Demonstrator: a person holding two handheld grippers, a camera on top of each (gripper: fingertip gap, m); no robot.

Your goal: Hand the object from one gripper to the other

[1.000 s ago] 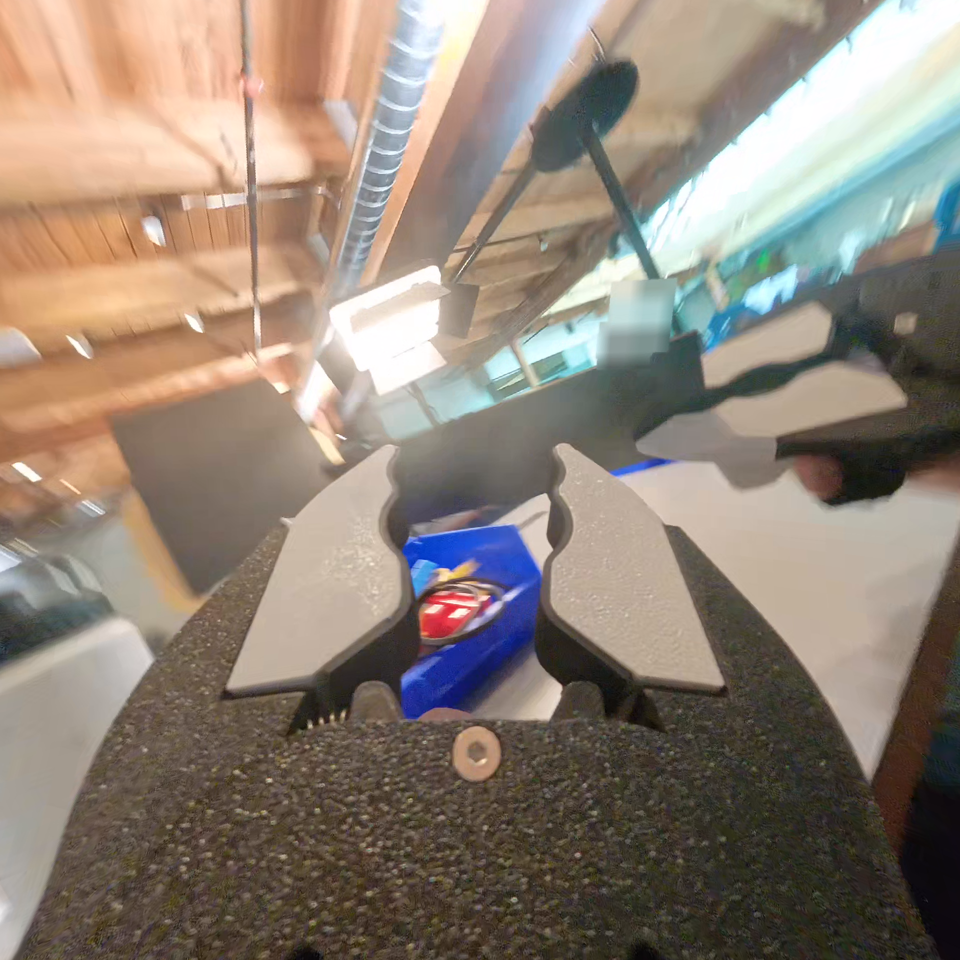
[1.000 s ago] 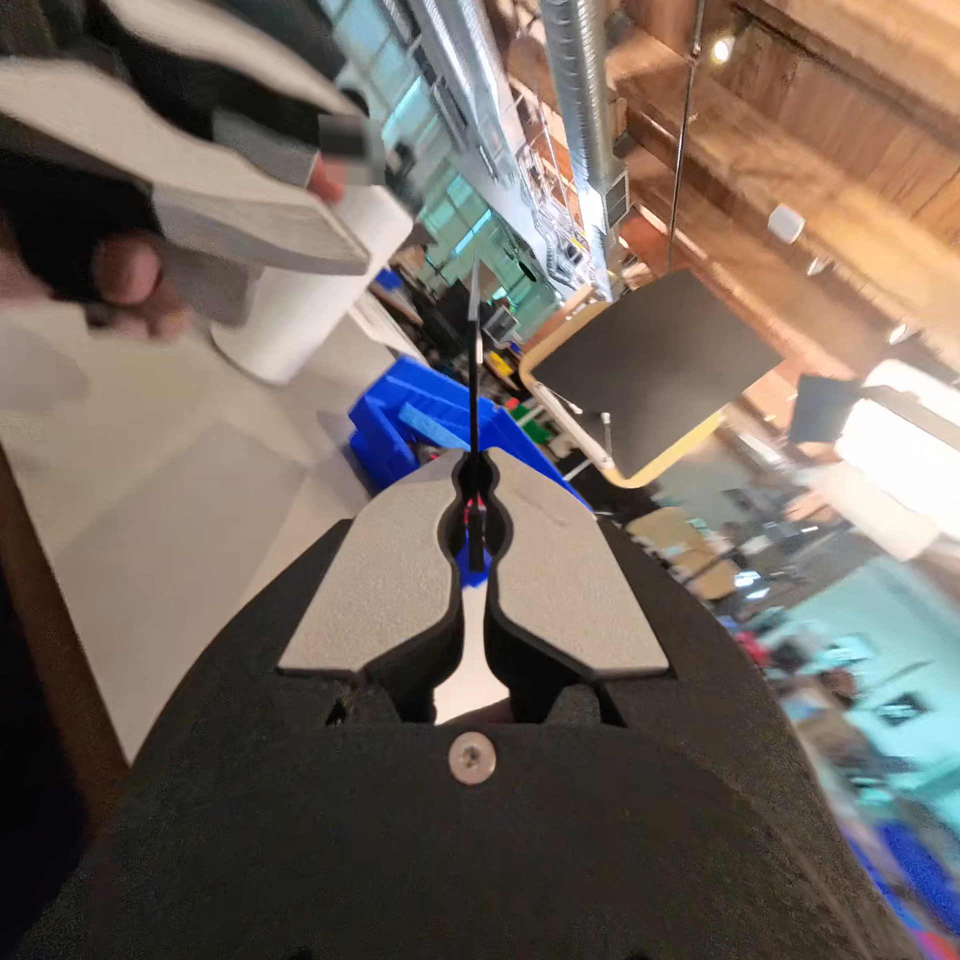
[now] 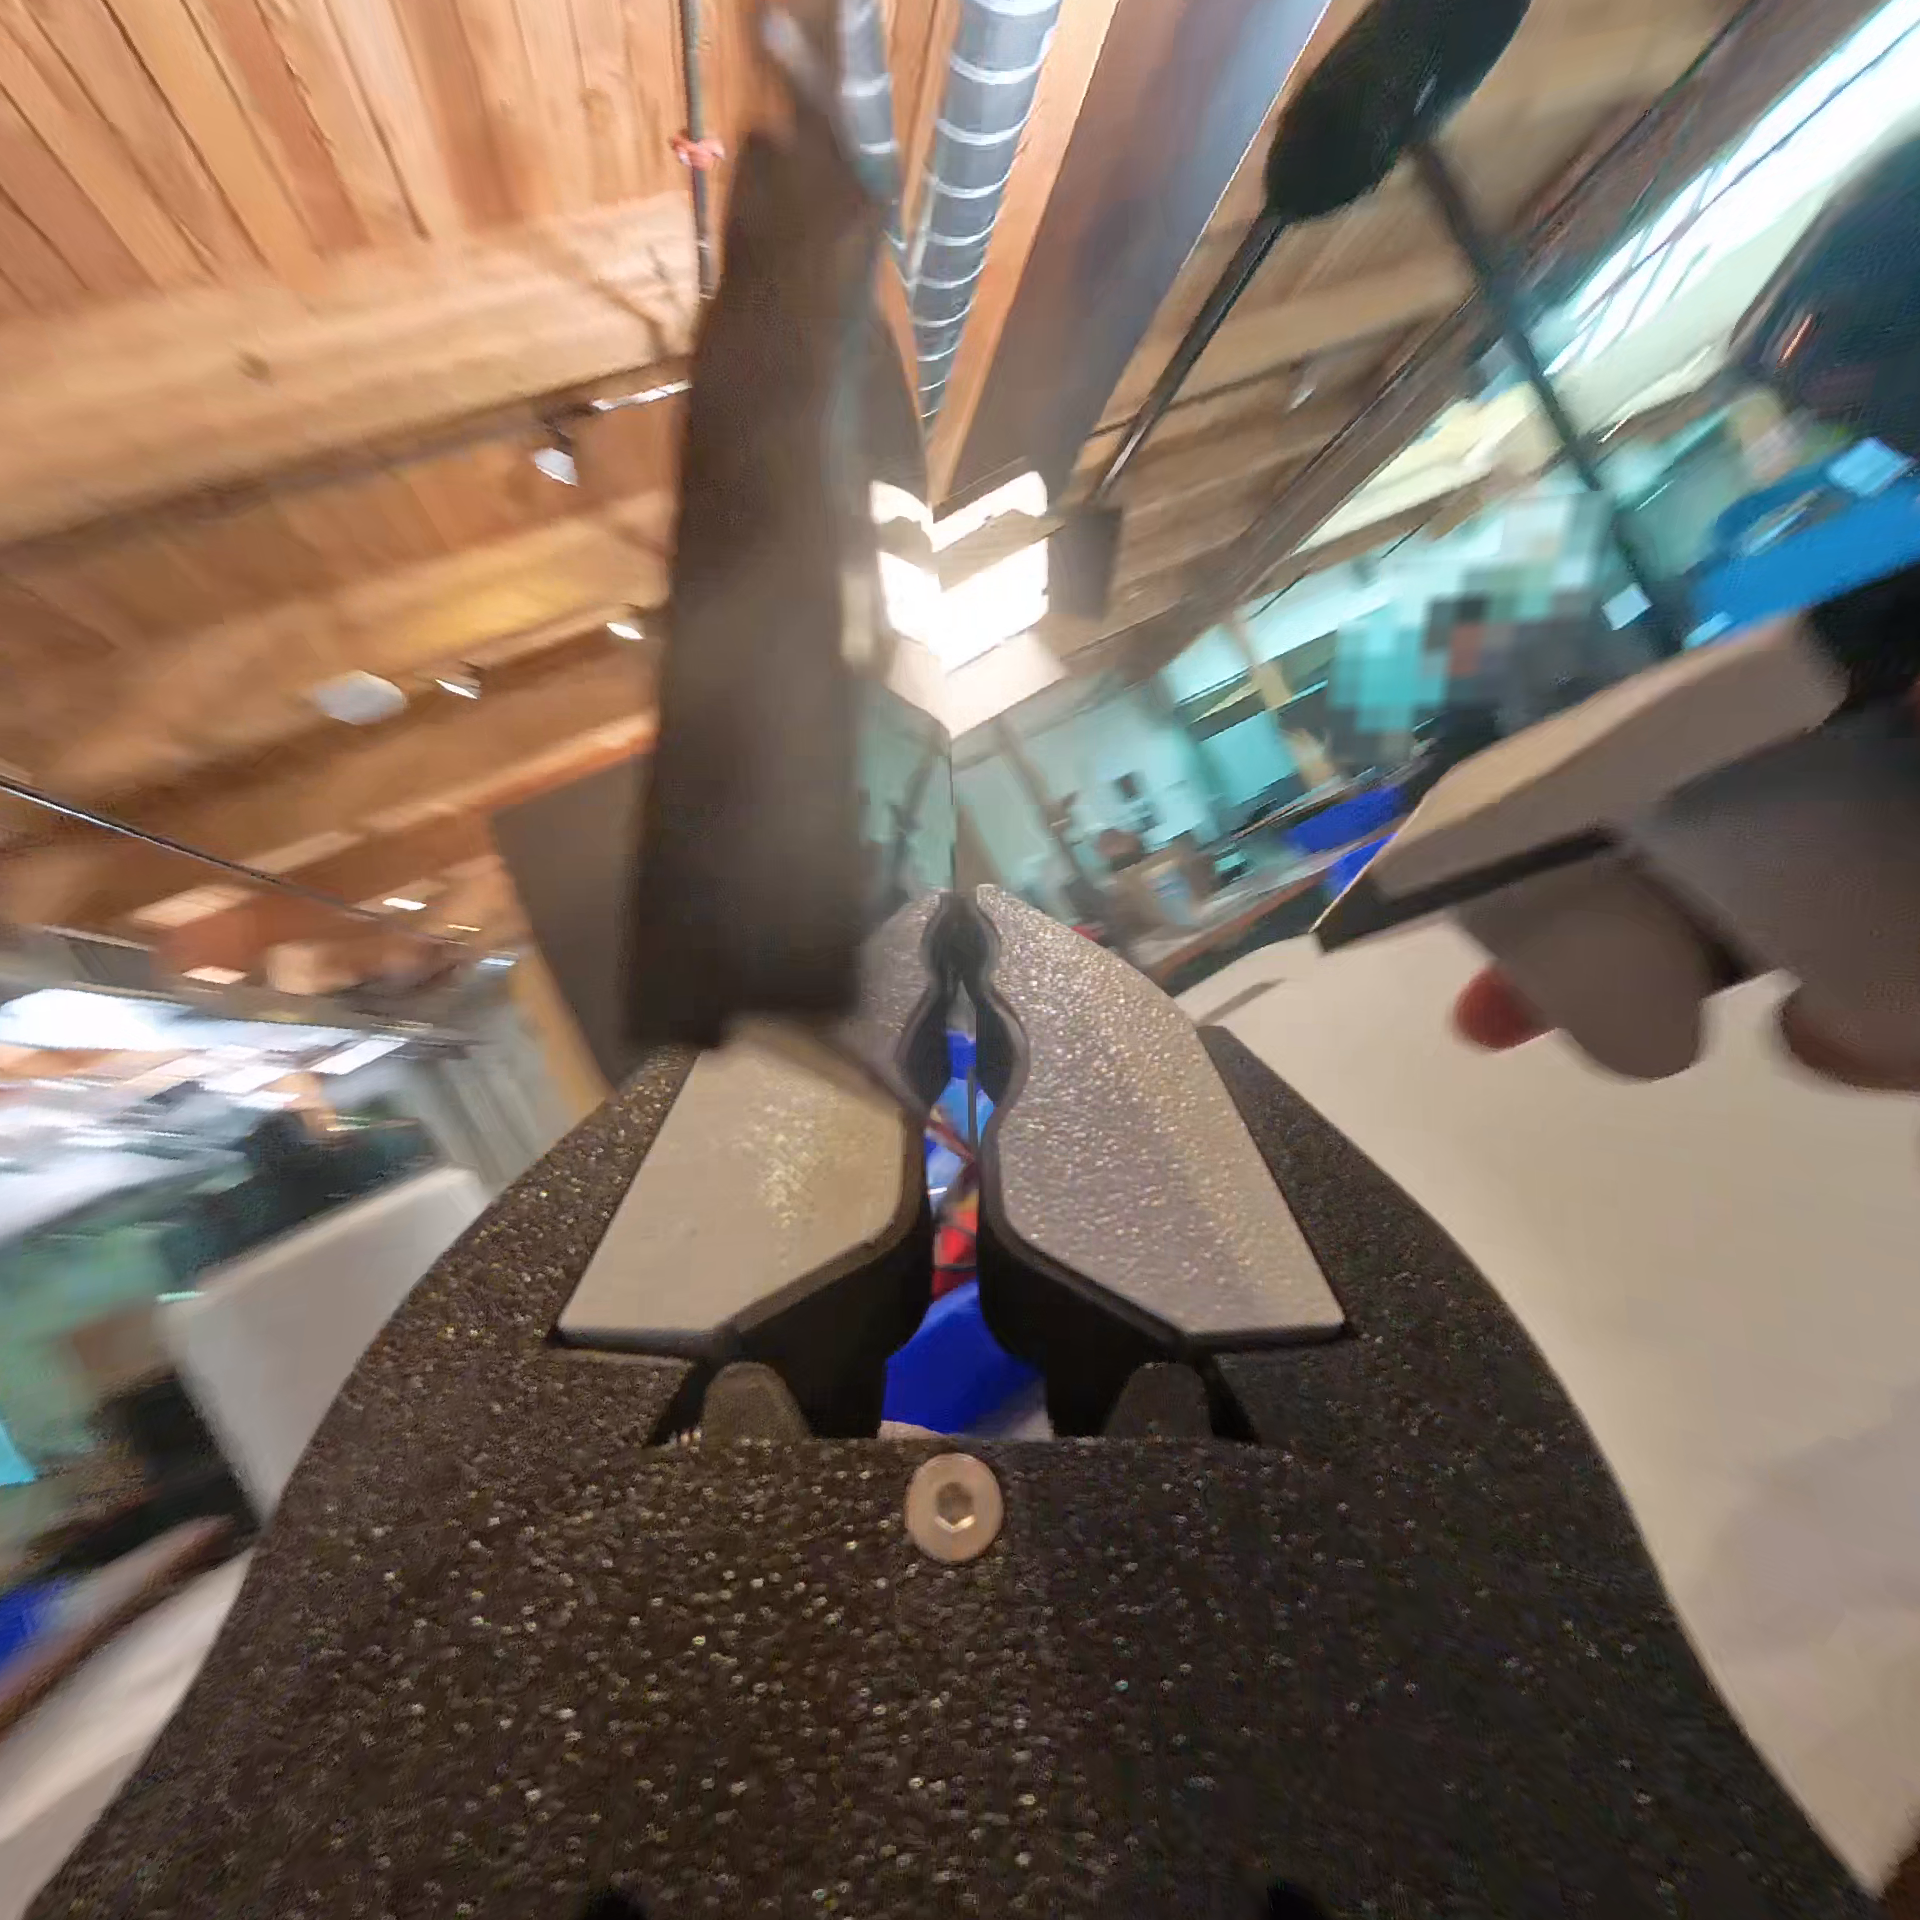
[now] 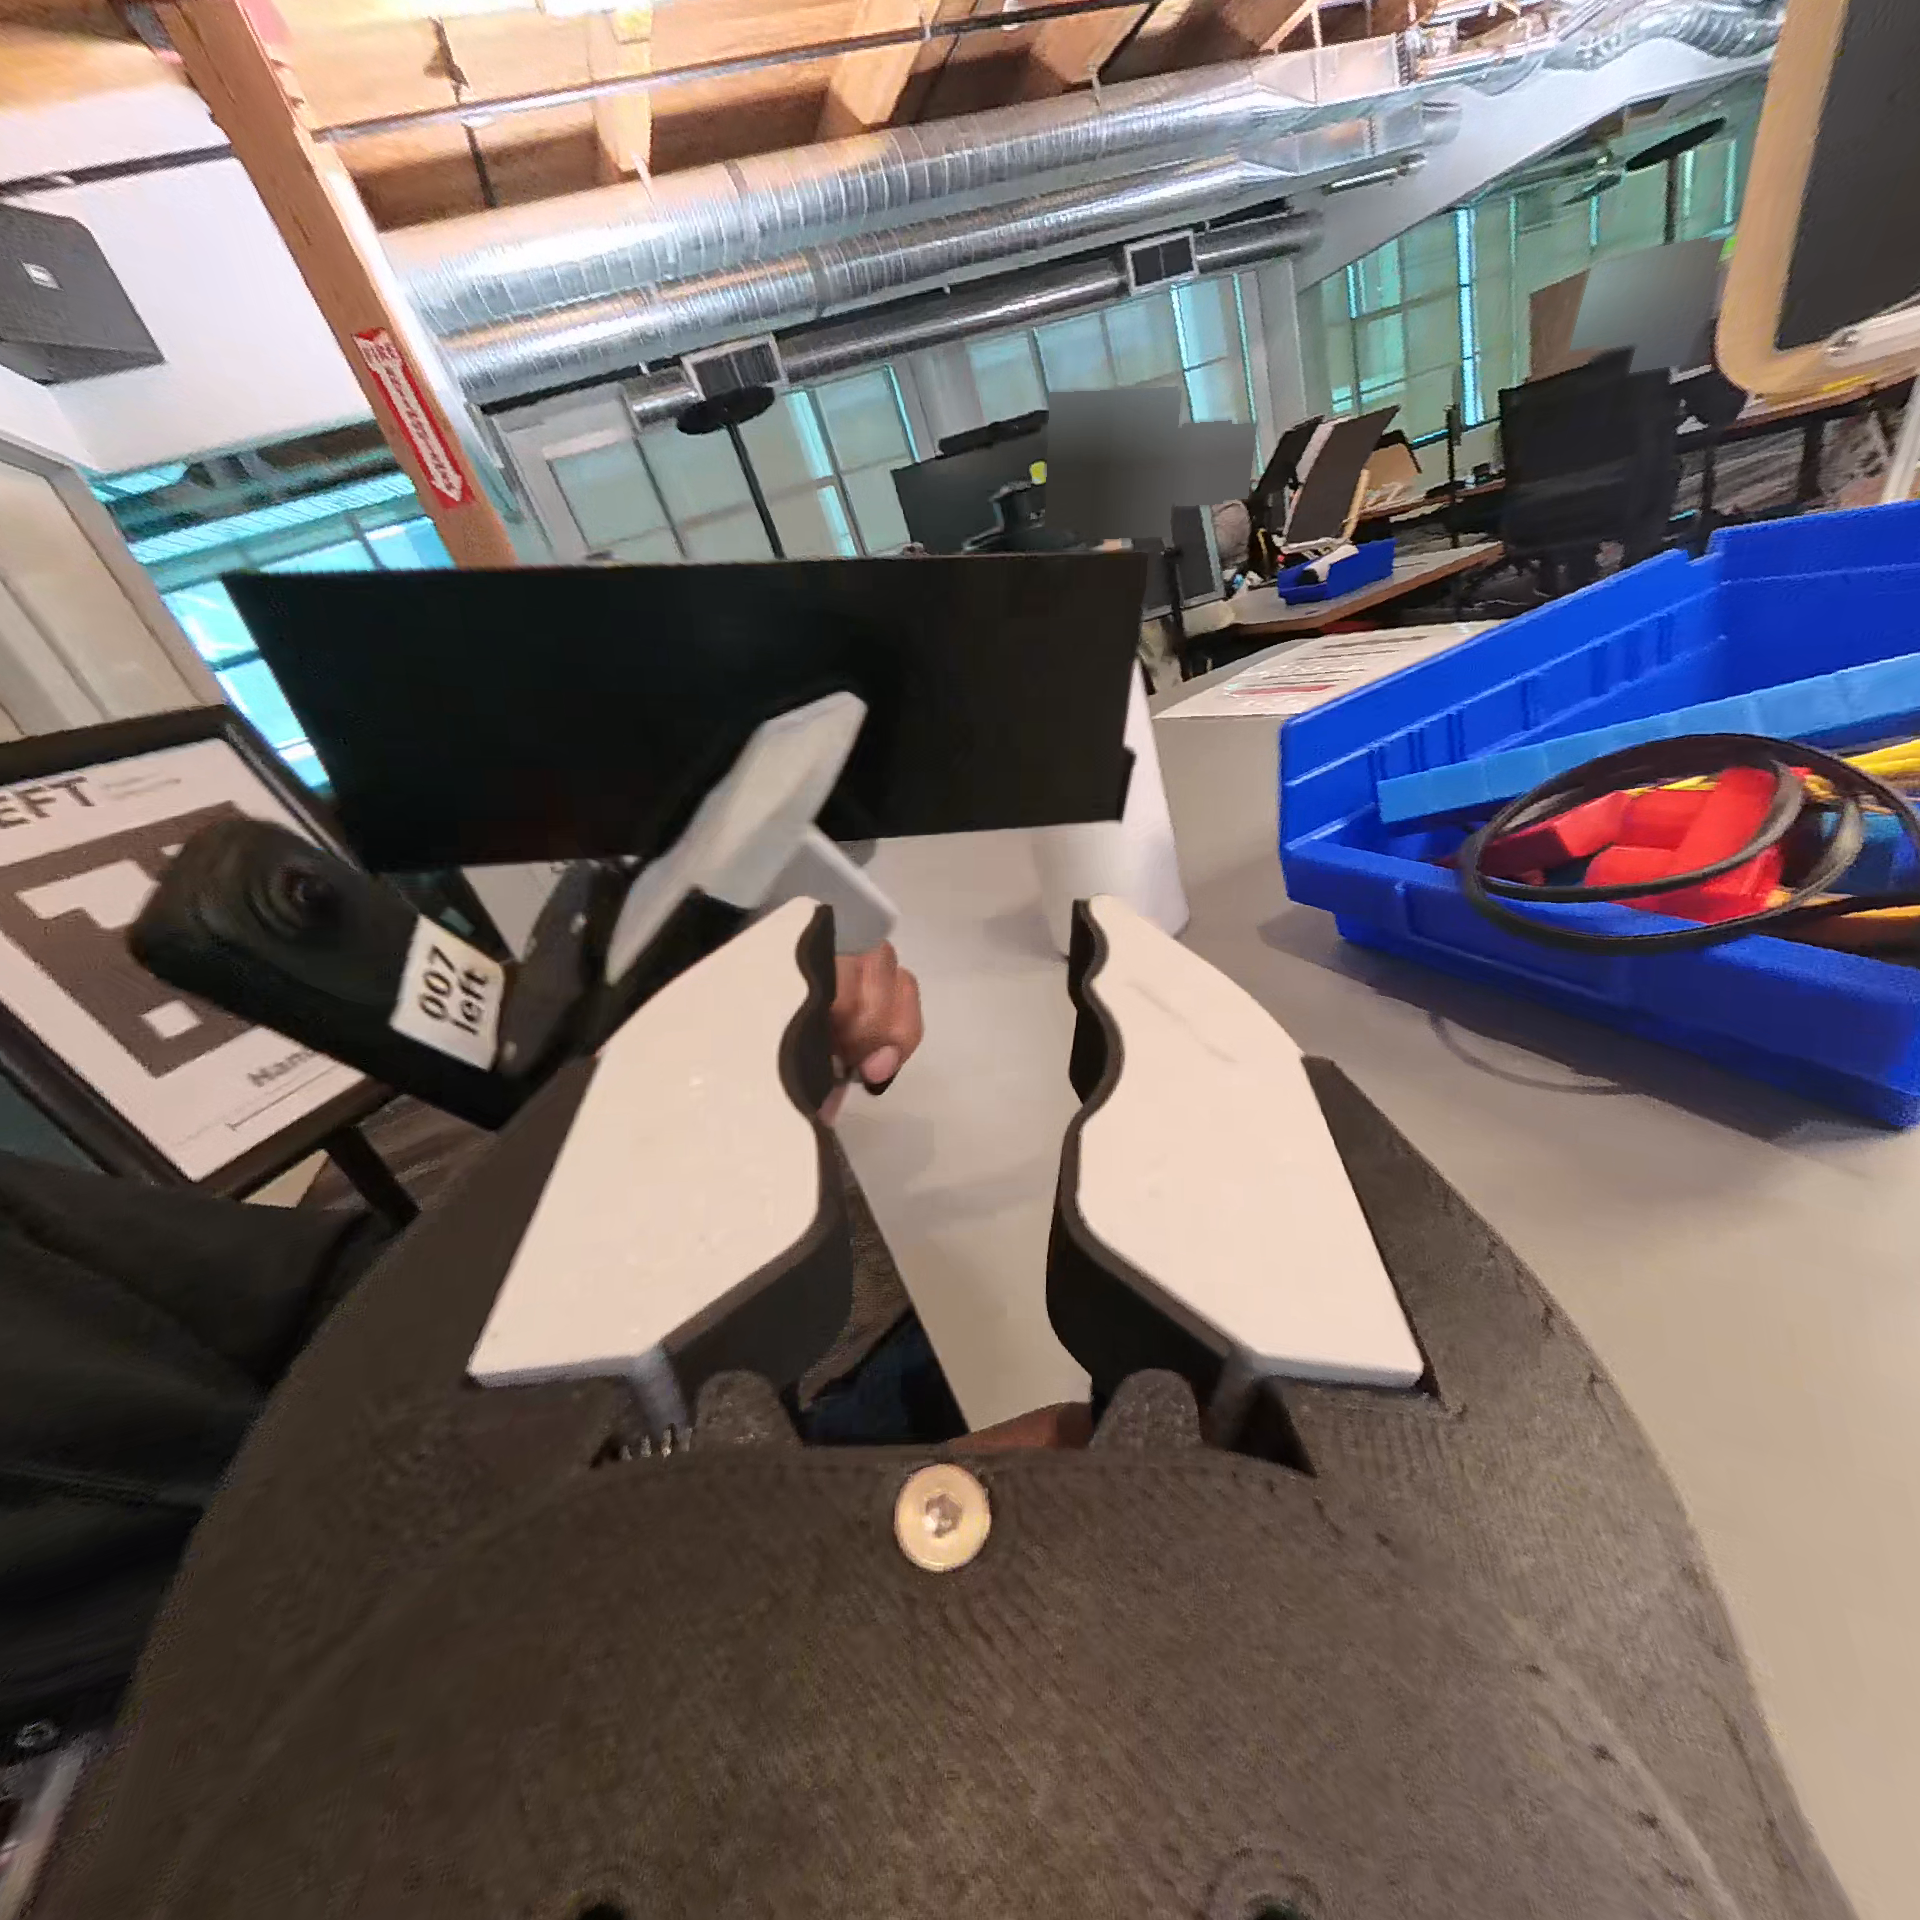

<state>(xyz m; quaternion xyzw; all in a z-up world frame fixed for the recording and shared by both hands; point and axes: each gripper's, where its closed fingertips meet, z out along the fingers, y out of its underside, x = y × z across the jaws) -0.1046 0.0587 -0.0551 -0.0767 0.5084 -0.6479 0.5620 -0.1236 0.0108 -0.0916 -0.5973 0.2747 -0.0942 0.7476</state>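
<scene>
- The black plate [image 4: 686,707], a thin flat sheet, now sits clamped in your left gripper [image 3: 961,935], standing up from its tips.
- A second ago your right gripper [image 4: 951,935] pinched it edge-on while the left one was spread; now the right one is spread and holds nothing.
- That swap suggests the handover itself is done.
- Seen from the plate, your right gripper has drawn just clear of it.
- Right of the plate, the blue bin [image 4: 1558,831] rests on the desk [image 4: 1610,1299].
</scene>
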